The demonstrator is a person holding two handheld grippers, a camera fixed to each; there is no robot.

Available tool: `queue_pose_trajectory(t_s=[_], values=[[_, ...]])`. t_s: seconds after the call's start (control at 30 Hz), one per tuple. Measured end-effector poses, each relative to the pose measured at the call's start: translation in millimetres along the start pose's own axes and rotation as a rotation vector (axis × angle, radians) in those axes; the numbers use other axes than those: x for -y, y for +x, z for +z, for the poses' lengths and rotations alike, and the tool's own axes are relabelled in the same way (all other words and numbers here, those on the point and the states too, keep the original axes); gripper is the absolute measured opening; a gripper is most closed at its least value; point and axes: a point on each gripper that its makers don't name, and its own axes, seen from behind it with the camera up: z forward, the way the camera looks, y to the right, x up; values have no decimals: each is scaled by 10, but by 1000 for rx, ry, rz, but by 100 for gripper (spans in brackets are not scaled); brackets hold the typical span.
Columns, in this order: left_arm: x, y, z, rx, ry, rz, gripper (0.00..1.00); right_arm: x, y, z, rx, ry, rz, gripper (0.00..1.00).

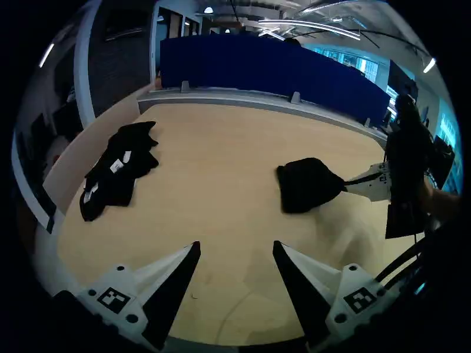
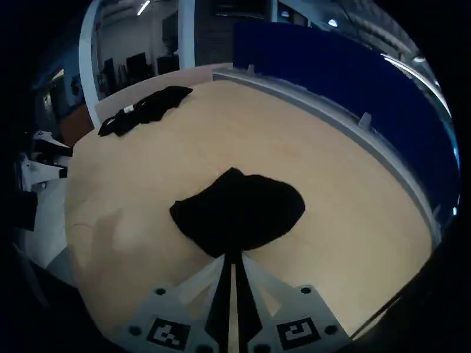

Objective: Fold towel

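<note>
The right tool (image 2: 234,256) has its two fingers pressed nearly together on the near edge of a black towel (image 2: 241,212) that lies bunched in a rounded heap on the pale wooden tabletop (image 2: 329,194). Well apart, at the far left, lies a second dark cloth (image 2: 144,109) (small white tags show on it) — and a blue partition (image 2: 353,76) lines the tabletop's far edge.

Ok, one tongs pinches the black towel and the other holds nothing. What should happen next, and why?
Probably move the open left tongs over to the black towel and pinch a second edge. The right tongs are shut on one edge, and the towel sits bunched on the table, so two grips would likely help spread it flat before folding.
</note>
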Motion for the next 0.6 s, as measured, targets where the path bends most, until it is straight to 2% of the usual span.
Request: queue_pose_trajectory(t_s=[0.37, 0.6], values=[[15, 160, -17, -31, -14, 9, 91, -209, 734, -300, -102, -49, -61, 4], [11, 272, -20, -48, -28, 22, 91, -309, 1031, -519, -147, -77, -71, 4]])
